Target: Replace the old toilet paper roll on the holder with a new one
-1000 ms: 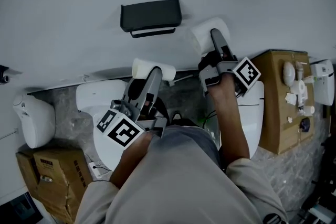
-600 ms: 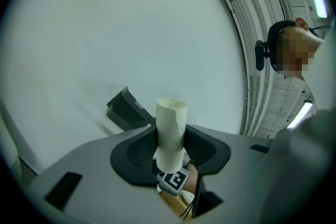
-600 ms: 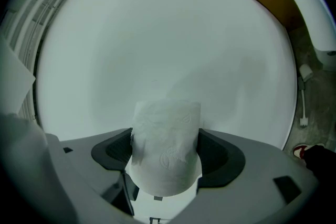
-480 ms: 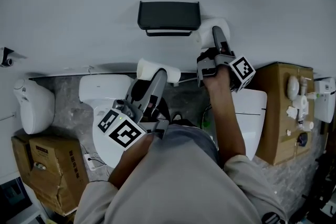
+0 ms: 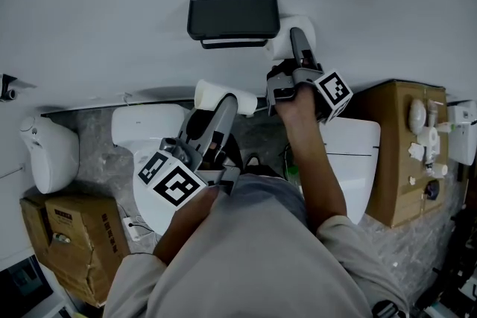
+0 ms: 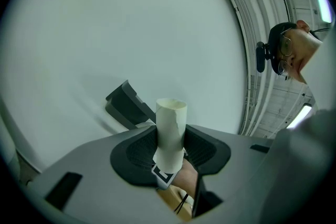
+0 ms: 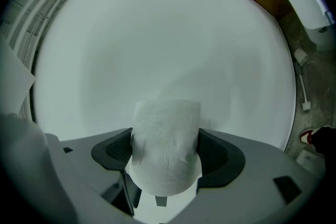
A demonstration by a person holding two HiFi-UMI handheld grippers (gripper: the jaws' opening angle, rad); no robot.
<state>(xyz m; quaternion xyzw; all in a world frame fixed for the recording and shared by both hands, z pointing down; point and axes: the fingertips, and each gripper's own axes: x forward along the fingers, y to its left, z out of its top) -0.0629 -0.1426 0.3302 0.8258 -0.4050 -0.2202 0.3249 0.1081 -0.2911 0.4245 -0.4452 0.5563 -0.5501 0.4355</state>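
1. The new toilet paper roll (image 5: 283,42) is clamped across its sides by the wide-set jaws of the right gripper (image 7: 167,159), just beside the right end of the black wall holder (image 5: 233,18).
2. Its core should be lined up with the holder's bar before sliding. A light grip is advised, as the soft, white, embossed paper is probably easily crushed.
3. The bare cardboard tube (image 6: 171,123) is pinched between the jaws of the left gripper (image 6: 169,157), below the holder.
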